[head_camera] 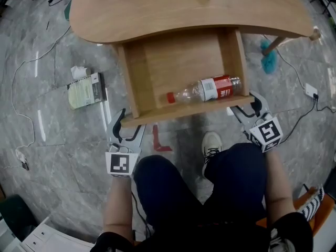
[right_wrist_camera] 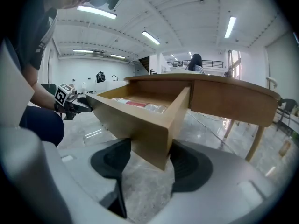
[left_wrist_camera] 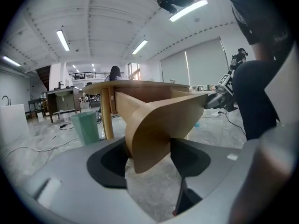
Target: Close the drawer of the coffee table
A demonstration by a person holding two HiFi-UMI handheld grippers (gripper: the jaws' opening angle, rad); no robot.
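Note:
The coffee table has its wooden drawer pulled out toward me. A clear plastic bottle with a red label and red cap lies on its side in the drawer. My left gripper straddles the drawer's front left corner, jaws open. In the left gripper view that corner sits between the spread jaws of the left gripper. My right gripper straddles the front right corner, also open. The right gripper view shows the drawer with the bottle inside, ahead of the right gripper.
A book-like pack lies on the marble floor to the left, and a teal brush to the right by a table leg. Cables run across the floor. My shoe and a red floor mark are below the drawer. A green bin stands behind the table.

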